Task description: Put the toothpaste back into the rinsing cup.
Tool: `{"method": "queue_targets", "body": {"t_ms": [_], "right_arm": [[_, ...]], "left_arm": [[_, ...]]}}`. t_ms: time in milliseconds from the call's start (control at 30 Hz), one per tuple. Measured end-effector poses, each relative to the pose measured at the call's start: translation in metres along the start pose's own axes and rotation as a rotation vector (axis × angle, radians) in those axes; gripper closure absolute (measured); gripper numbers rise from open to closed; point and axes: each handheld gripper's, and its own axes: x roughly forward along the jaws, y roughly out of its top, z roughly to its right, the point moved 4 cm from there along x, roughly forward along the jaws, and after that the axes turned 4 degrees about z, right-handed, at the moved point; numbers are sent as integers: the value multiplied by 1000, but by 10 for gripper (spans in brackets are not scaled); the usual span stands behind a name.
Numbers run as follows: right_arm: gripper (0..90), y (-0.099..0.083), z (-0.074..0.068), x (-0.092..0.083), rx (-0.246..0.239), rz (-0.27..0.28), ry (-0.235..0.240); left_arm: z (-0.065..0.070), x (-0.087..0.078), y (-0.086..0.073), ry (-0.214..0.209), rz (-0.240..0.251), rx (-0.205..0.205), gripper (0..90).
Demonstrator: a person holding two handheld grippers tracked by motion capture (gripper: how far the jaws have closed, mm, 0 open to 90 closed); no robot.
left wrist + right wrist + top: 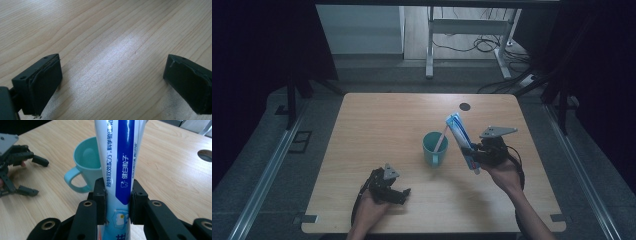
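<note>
Toothpaste tube (117, 170) sits pinched btwn the pads of the right gripper (117, 205), held tilted above the table (377, 120), just right of the teal mug (433, 147) w/ a pink stick in it; left gripper (393, 192) rests near table's front edge, jaws spread, nothing btwn them

**Chinese print on the tube**

The toothpaste tube (117, 170) carries the only lettering. In the right gripper view, white characters on its dark blue stripe read "健白粒子". Beside the stripe, blue characters on the pale part read in part "双效配方, 科学". Smaller characters alongside and print near the bottom are too small or cut off to make out.
</note>
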Motion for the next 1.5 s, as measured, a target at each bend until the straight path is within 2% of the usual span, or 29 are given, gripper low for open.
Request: {"method": "queue_targets", "body": {"t_ms": [433,1067,1500], "right_arm": [[714,16,-3,6,-1,65,-5],[713,38,-10,16,-12,117,-6],[713,51,-12,25,4,170,-6]], "left_arm": [[0,0,0,0,1,-1,23],[0,0,0,0,1,0,23],[0,0,0,-1,1,-1,24]]}}
